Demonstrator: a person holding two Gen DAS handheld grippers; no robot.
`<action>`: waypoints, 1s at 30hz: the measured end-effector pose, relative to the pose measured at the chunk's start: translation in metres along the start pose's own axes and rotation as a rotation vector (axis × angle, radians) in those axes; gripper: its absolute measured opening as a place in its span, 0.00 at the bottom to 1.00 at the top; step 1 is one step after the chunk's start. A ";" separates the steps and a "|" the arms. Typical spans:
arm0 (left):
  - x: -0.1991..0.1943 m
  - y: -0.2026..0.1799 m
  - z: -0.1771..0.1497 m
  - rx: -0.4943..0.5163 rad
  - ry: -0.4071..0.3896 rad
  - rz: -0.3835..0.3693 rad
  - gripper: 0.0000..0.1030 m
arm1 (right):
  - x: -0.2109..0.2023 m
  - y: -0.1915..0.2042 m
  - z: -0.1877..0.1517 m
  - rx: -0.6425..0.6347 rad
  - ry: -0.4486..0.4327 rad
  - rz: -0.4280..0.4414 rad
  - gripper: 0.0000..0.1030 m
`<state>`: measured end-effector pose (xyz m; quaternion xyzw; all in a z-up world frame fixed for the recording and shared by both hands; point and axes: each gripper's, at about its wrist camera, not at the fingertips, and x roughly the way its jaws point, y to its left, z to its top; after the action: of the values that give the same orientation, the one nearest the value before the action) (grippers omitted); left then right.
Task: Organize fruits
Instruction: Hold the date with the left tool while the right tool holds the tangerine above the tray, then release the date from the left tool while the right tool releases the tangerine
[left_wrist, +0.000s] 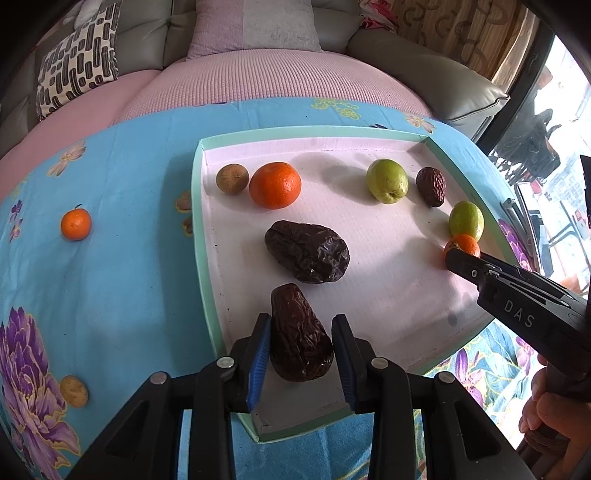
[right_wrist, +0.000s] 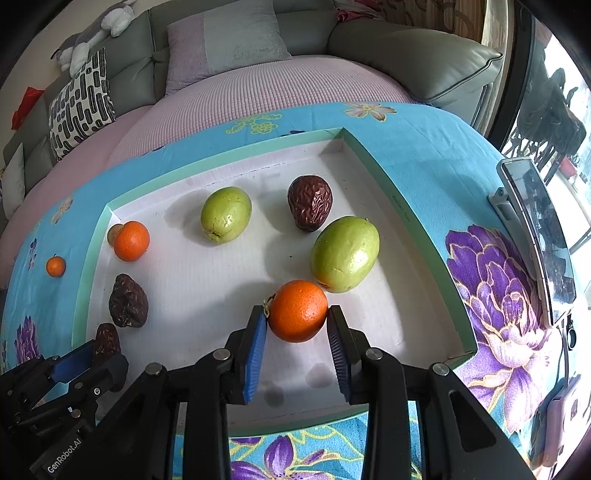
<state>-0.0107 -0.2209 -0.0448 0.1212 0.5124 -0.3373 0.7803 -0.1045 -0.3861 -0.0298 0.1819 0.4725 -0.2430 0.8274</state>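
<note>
A green-rimmed white tray (left_wrist: 197, 221) (right_wrist: 88, 280) lies on a blue floral cloth. At its near left corner my left gripper (left_wrist: 301, 334) (right_wrist: 86, 356) is shut on a wrinkled brown date (left_wrist: 295, 317) (right_wrist: 106, 341) resting on the tray floor. My right gripper (right_wrist: 297, 326) is shut on a small orange (right_wrist: 297, 315) (left_wrist: 463, 244) at the tray's right side, beside a green fruit (right_wrist: 345, 253) (left_wrist: 466, 220). Also in the tray are a large dark wrinkled fruit (left_wrist: 306, 251), a bigger orange (left_wrist: 275, 184), a small brown fruit (left_wrist: 231, 179), another green fruit (left_wrist: 387, 181) and a second date (left_wrist: 431, 186).
Left of the tray, a tiny orange (left_wrist: 75, 224) and a small tan fruit (left_wrist: 74, 391) sit on the cloth (left_wrist: 129, 258). A phone on a stand (right_wrist: 535, 236) is at the right edge. A pink-covered sofa with cushions lies behind. A hand (left_wrist: 554, 417) holds the right gripper.
</note>
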 end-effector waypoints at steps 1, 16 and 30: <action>0.000 0.000 0.000 0.001 0.001 0.000 0.35 | 0.000 0.000 0.000 -0.001 0.000 -0.002 0.34; -0.022 0.006 0.005 -0.004 -0.045 0.010 0.60 | 0.001 0.001 0.000 -0.023 0.010 -0.036 0.35; -0.043 0.062 0.008 -0.182 -0.151 0.167 0.89 | 0.001 0.002 0.001 -0.047 0.006 -0.055 0.68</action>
<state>0.0248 -0.1614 -0.0130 0.0666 0.4689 -0.2315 0.8498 -0.1020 -0.3848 -0.0299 0.1500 0.4853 -0.2538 0.8232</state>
